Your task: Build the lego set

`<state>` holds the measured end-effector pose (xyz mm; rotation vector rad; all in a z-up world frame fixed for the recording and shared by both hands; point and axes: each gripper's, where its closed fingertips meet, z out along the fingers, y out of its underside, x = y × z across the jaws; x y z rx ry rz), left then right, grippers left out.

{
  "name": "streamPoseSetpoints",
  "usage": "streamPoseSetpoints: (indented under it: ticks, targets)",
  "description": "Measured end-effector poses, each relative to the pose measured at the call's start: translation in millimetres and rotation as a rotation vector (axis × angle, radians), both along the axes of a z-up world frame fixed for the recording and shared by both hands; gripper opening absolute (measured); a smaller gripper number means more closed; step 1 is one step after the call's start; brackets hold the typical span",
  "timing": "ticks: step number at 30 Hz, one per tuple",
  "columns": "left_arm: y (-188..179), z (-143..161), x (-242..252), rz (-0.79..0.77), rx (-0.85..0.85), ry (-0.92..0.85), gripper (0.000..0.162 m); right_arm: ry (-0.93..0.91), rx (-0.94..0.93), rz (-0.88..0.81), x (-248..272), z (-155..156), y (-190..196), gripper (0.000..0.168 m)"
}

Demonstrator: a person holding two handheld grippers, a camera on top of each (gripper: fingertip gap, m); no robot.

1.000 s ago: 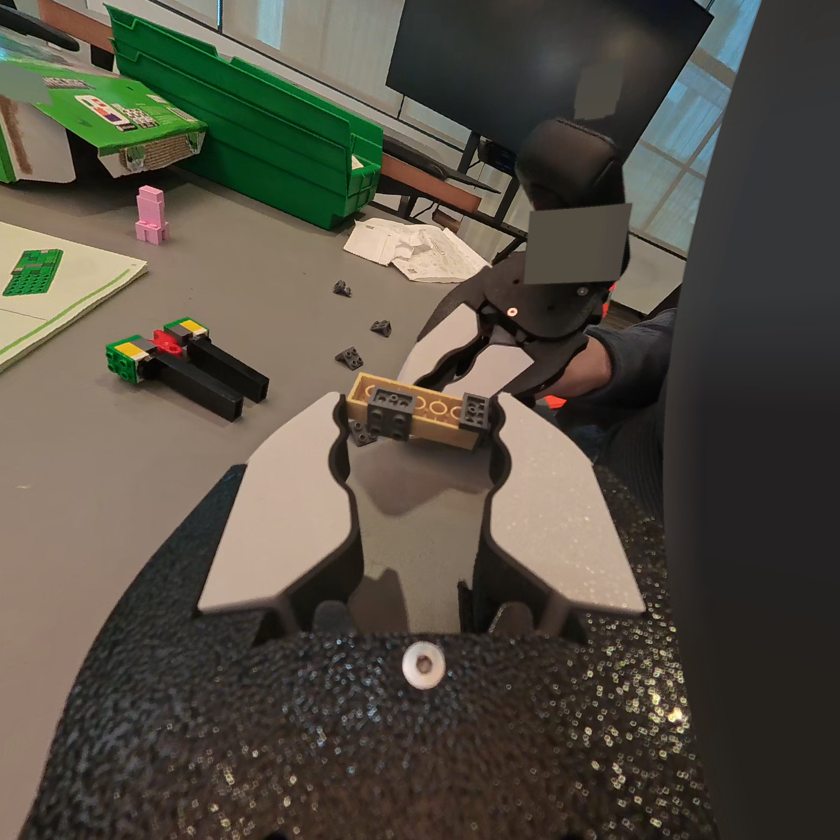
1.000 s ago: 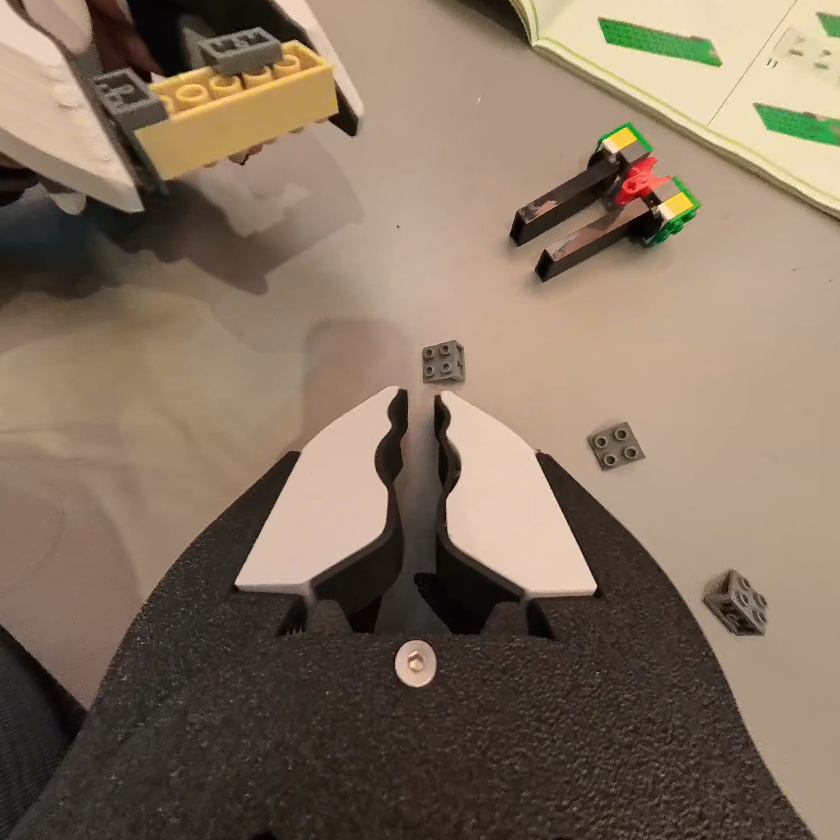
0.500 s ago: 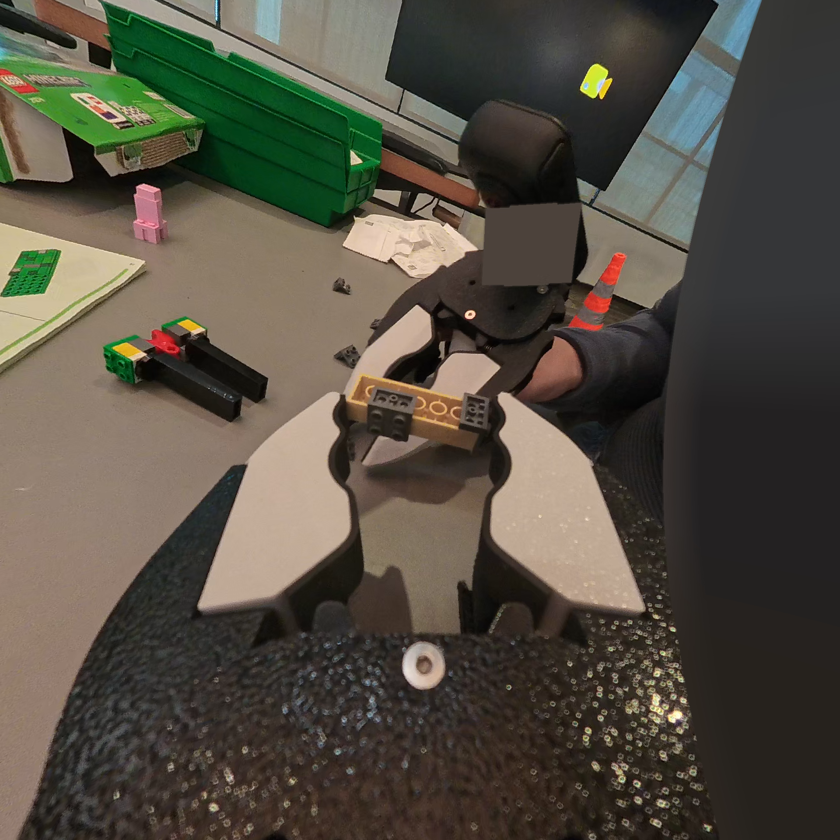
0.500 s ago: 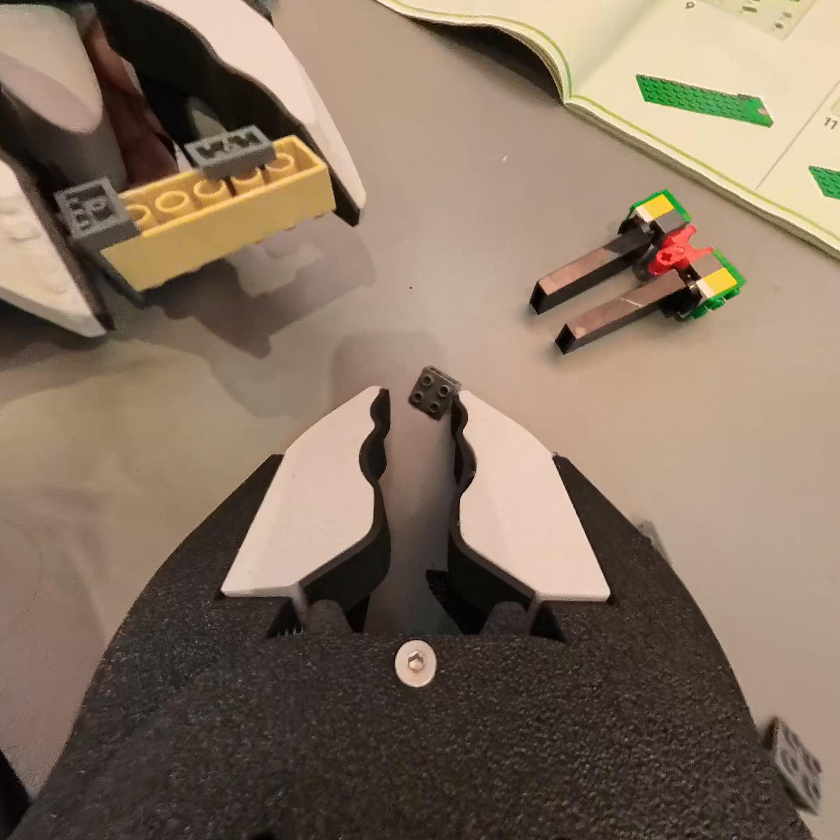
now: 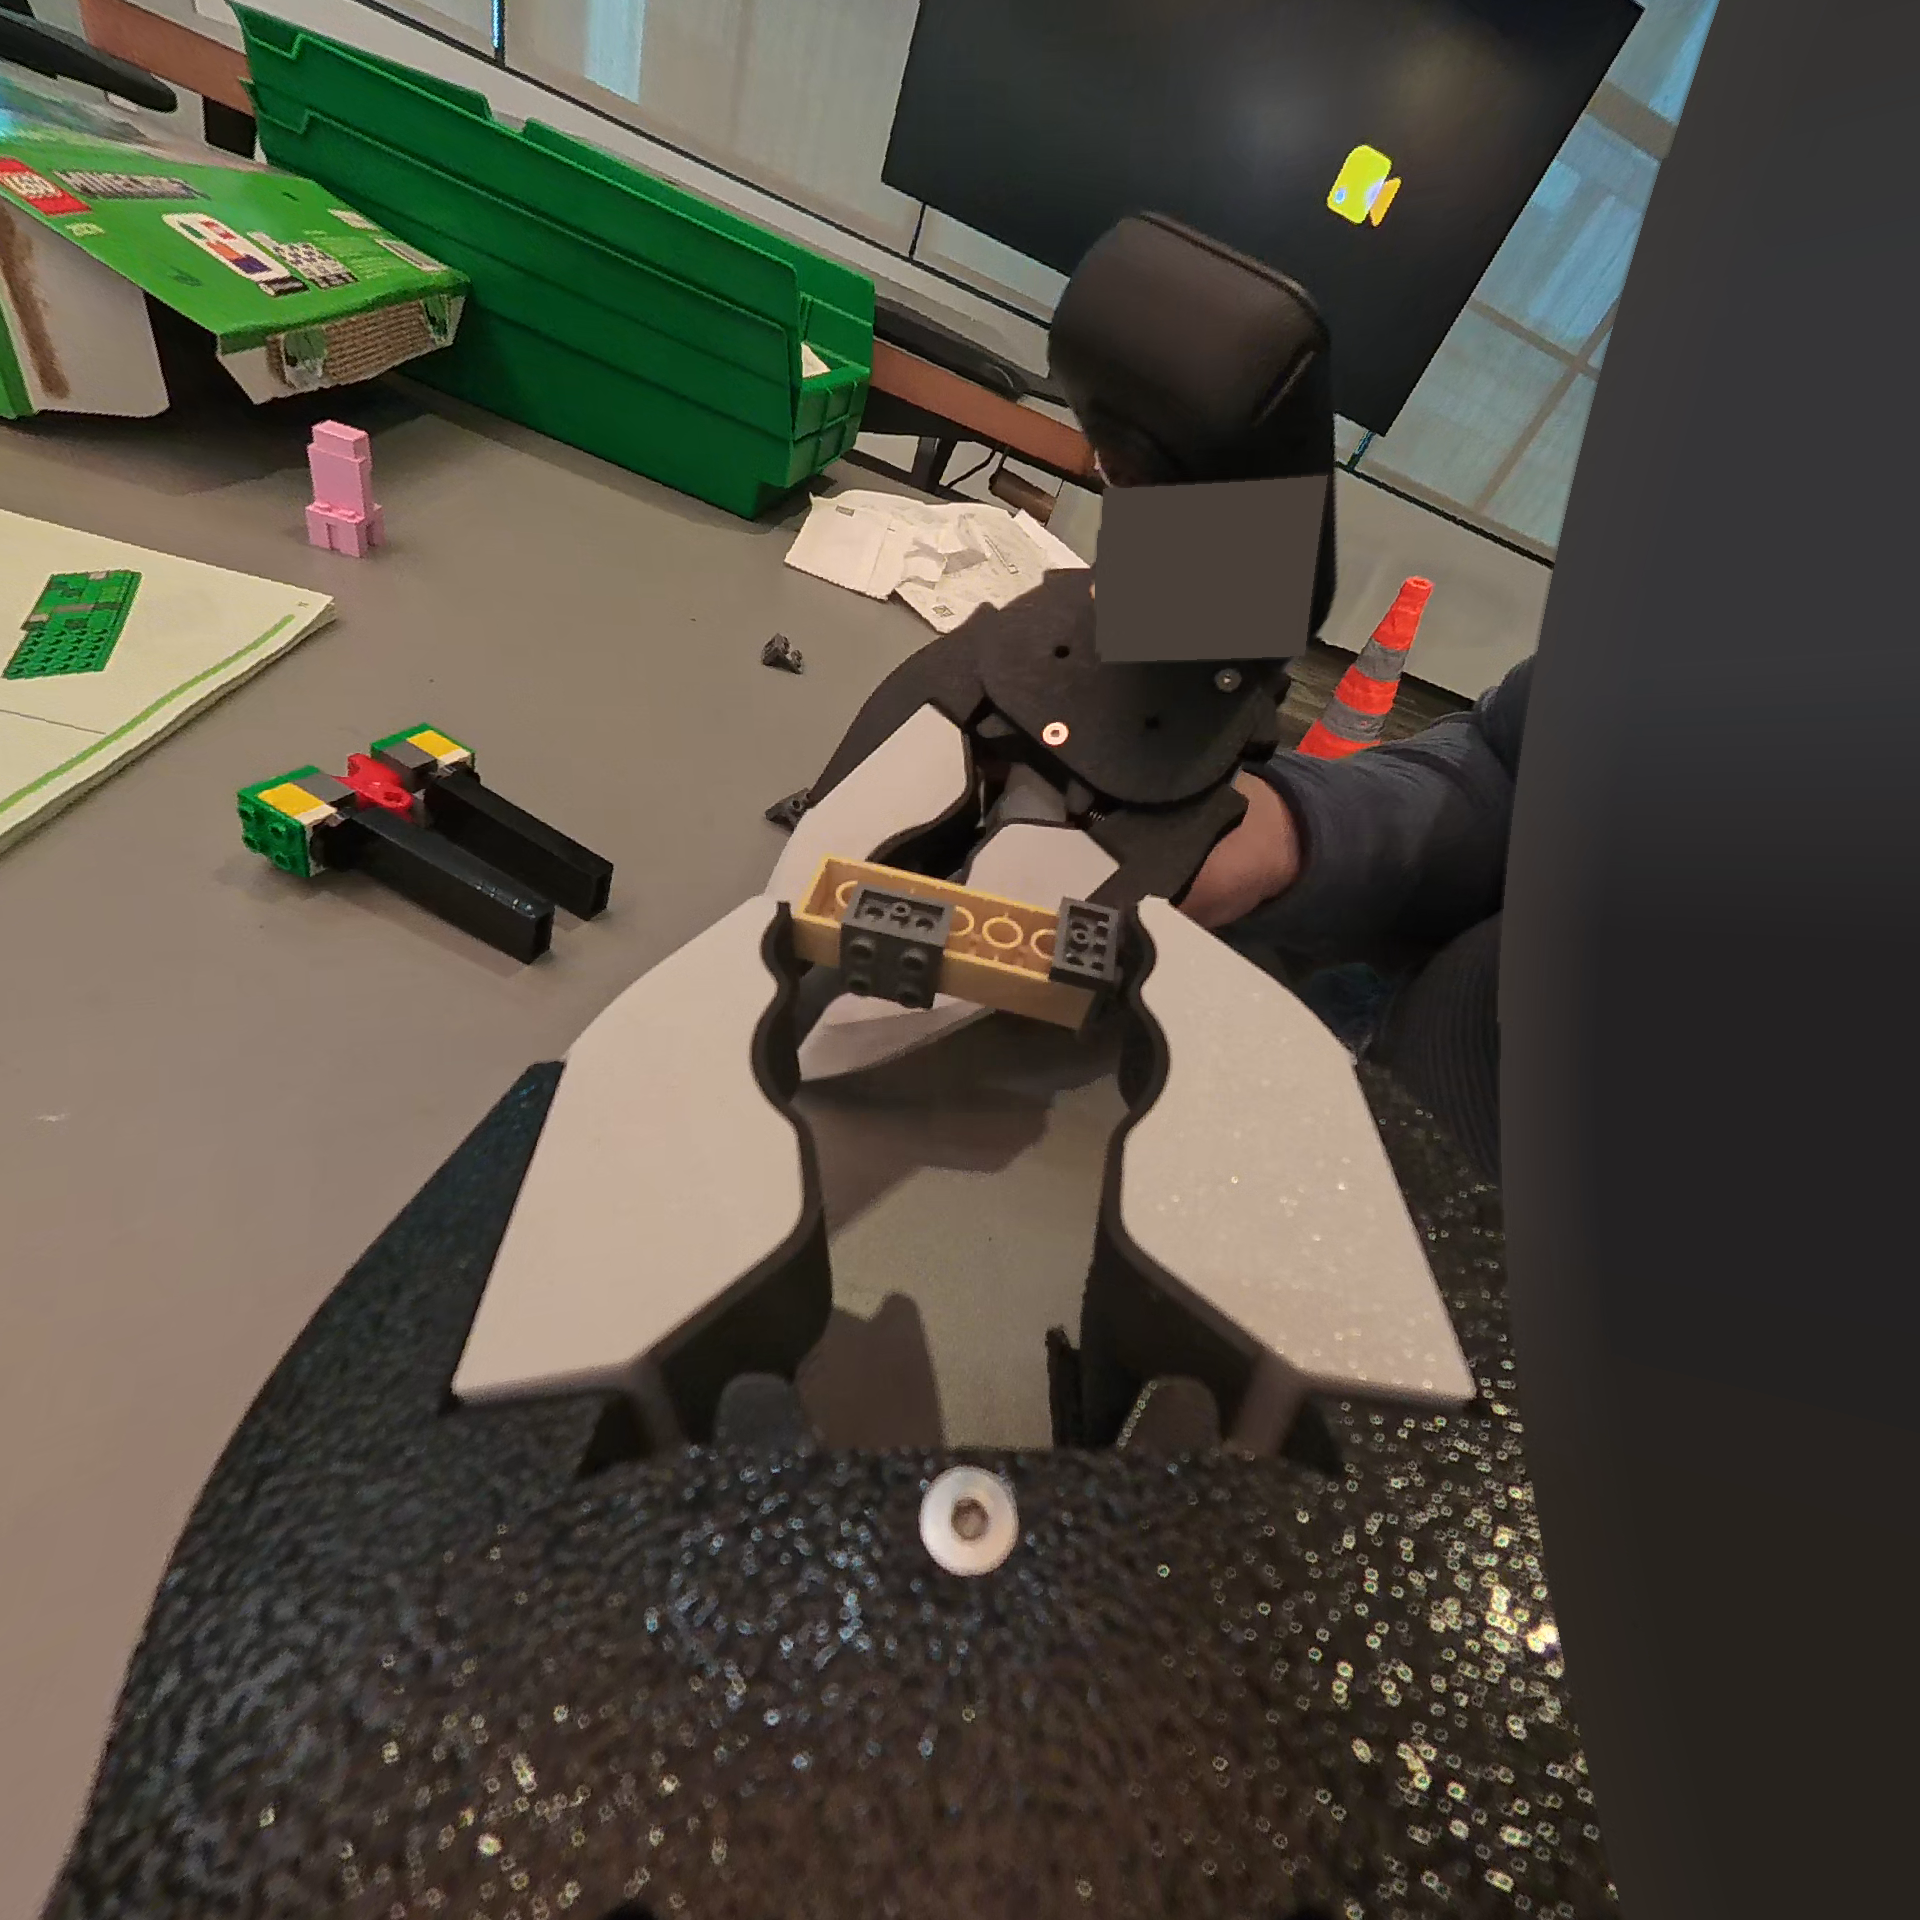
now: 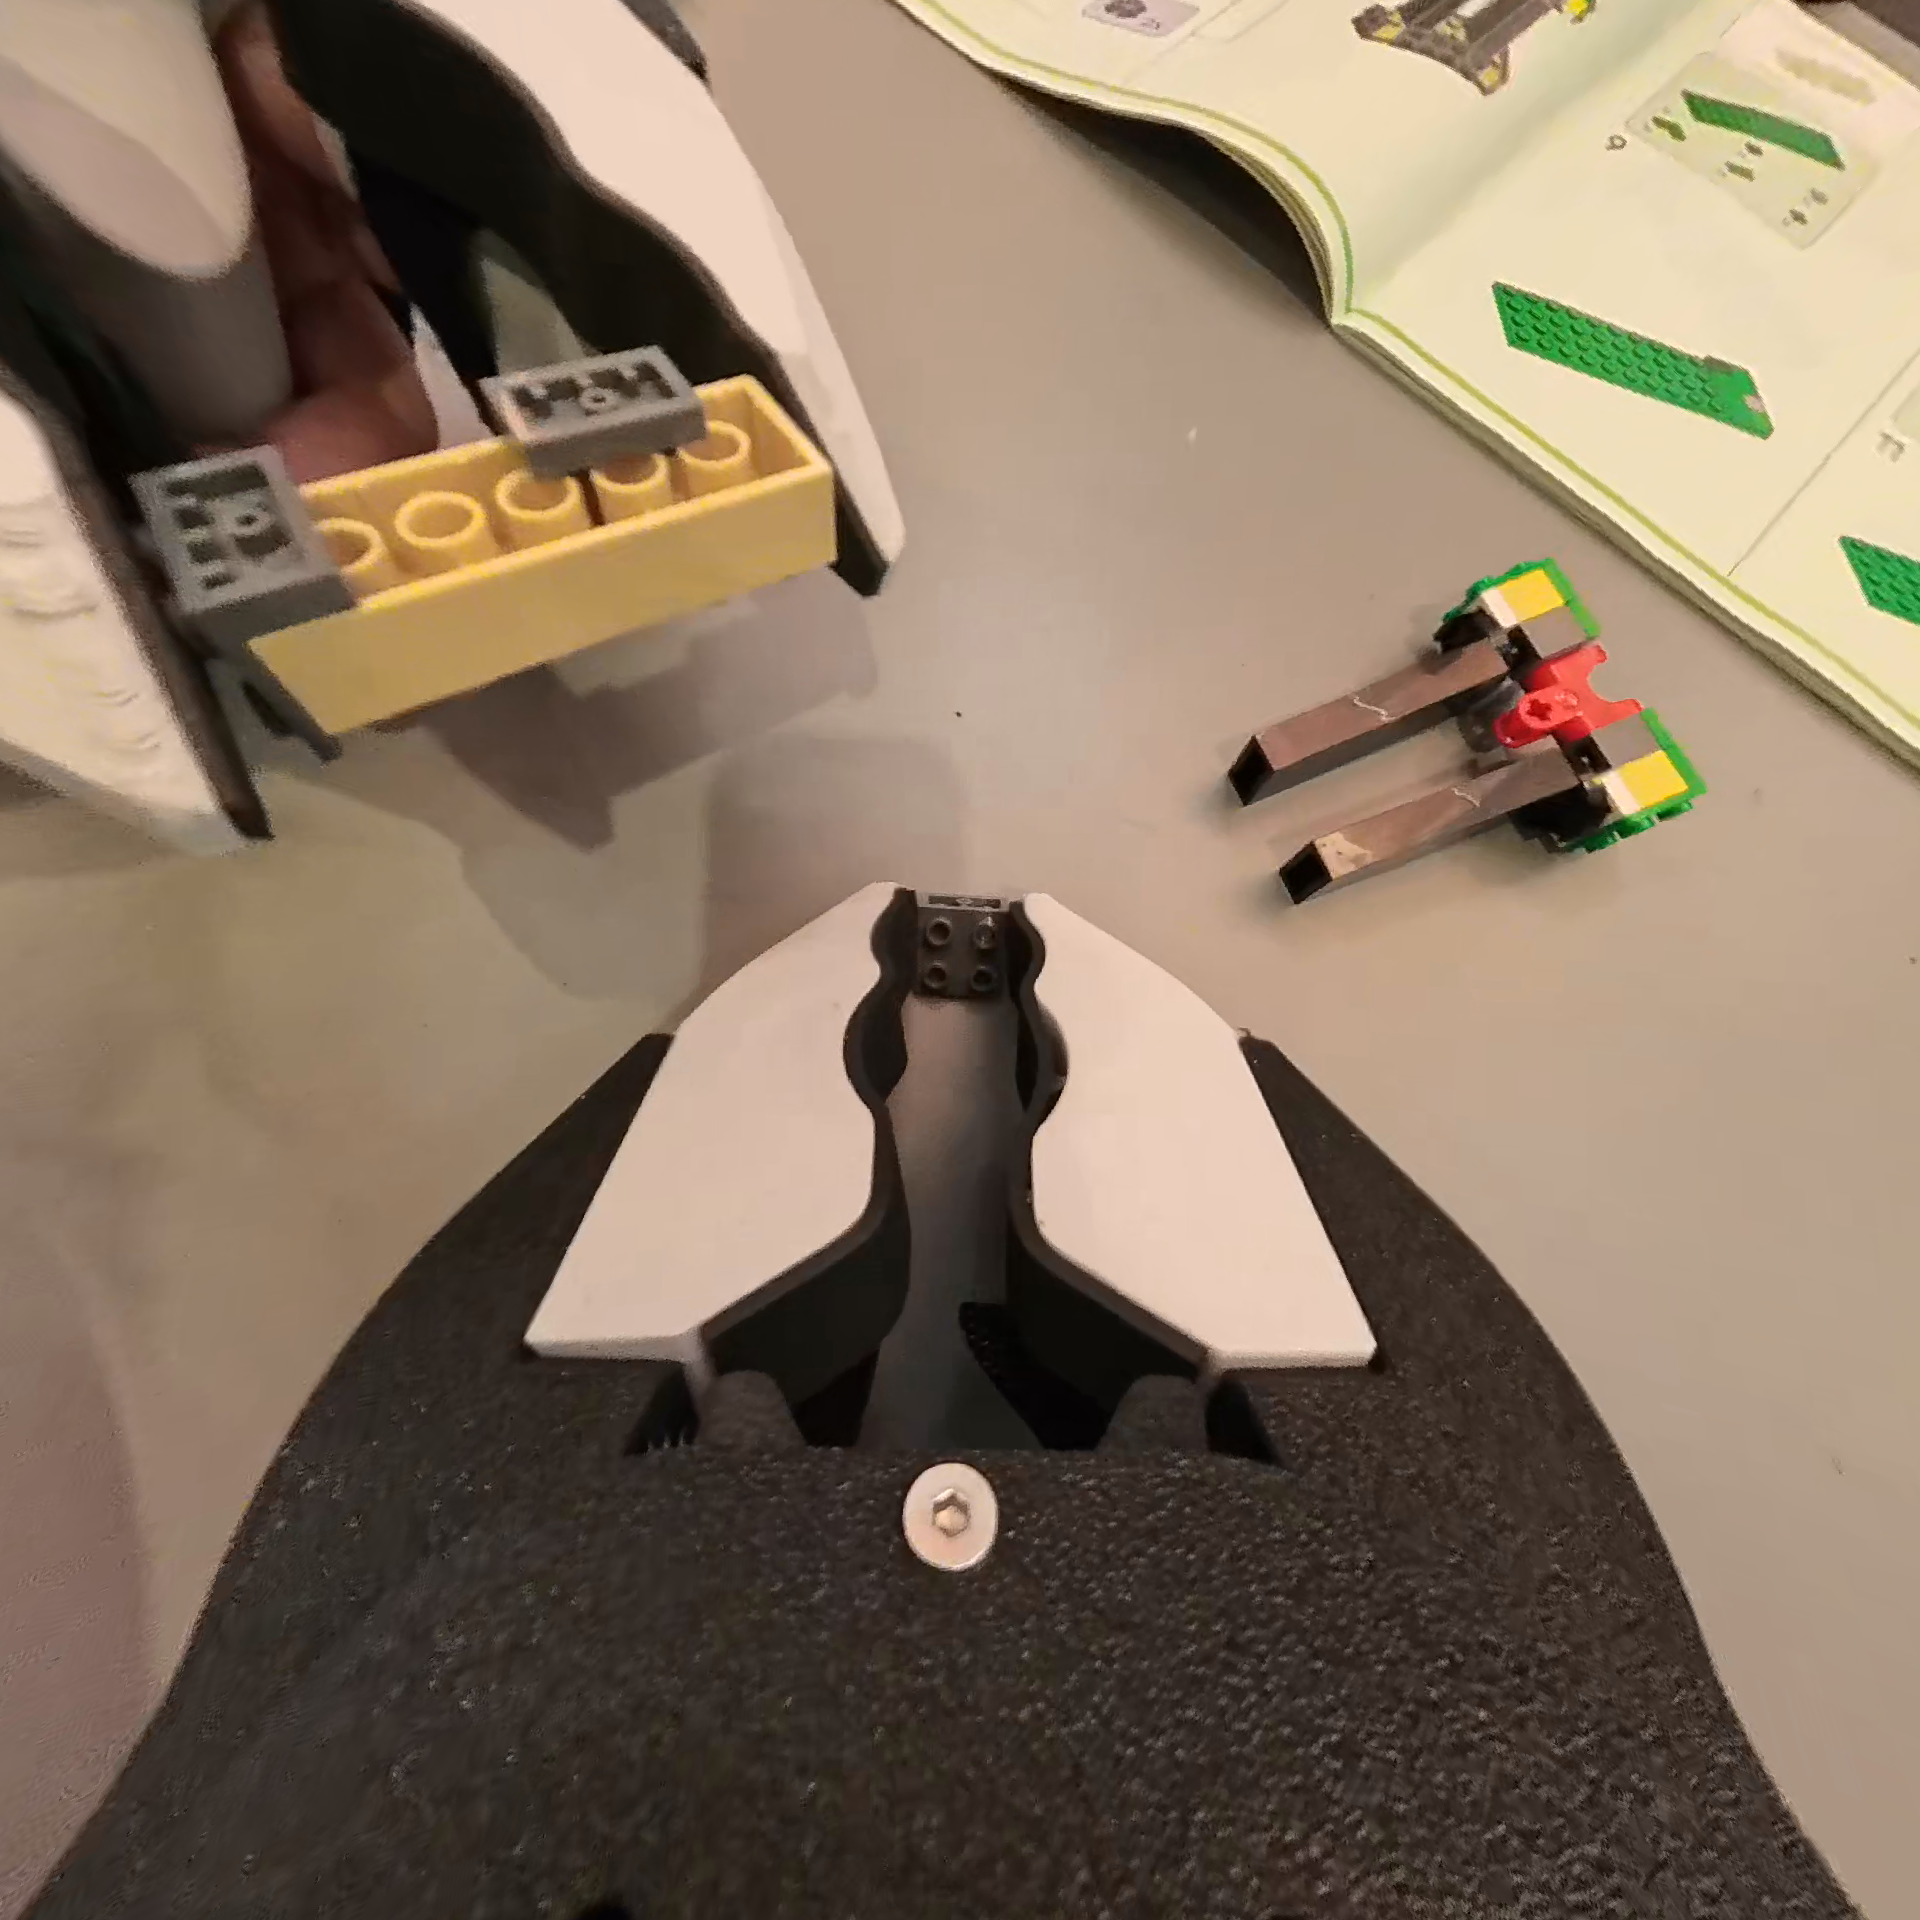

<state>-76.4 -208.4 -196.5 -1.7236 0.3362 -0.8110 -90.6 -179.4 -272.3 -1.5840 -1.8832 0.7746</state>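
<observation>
My left gripper [image 5: 951, 966] is shut on a long tan brick [image 5: 997, 940], held upside down above the table, with two small dark grey pieces [image 5: 894, 940] stuck on it. The same tan brick [image 6: 540, 582] shows at upper left in the right wrist view. My right gripper [image 6: 961, 914] is shut on a small dark grey 2x2 piece [image 6: 961, 956] at its fingertips, just above the grey table [image 6: 1143, 1039]. The right gripper [image 5: 1049, 790] sits close behind the tan brick in the left wrist view.
A black, green, yellow and red assembly [image 6: 1475, 717] [image 5: 416, 831] lies on the table. An open instruction booklet [image 6: 1558, 260] lies beyond it. Green bins [image 5: 582, 270], a green box [image 5: 208, 249], a pink figure [image 5: 341, 488], folded paper [image 5: 935, 551] and loose grey pieces [image 5: 781, 655] sit farther back. My hands' fingertips stand some 8 cm from each other. The pink figure [image 5: 341, 488] sits 25 cm or so from the ends of my right fingers.
My right gripper moved forward to the small grey 2x2 piece, opened around it, shut on it and lifted it toward the tan brick. The left gripper held still.
</observation>
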Motion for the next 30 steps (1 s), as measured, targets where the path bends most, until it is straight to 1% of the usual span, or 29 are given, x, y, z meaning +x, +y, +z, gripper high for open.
streamPoseSetpoints:
  ticks: [6,8,11,19,24,30]
  targets:
    - [0,-1,1,-0.001,-0.002,0.009,0.059,0.019,0.009,0.309,2,1,-19,0.016]
    - [0,-1,1,-0.001,-0.002,0.012,0.059,0.028,-0.009,0.367,3,2,-22,0.016]
    - [0,-1,1,-0.001,-0.002,0.013,0.059,0.023,0.018,0.338,2,2,-12,0.023]
    - [0,-2,1,-0.003,-0.004,0.015,0.059,0.050,0.041,0.363,7,3,-19,0.020]
    - [0,-1,1,-0.002,-0.003,0.010,0.059,0.028,0.041,0.387,8,2,-17,0.020]
    - [0,-2,2,-0.005,-0.004,0.016,0.059,0.019,-0.005,0.401,8,2,-18,0.018]
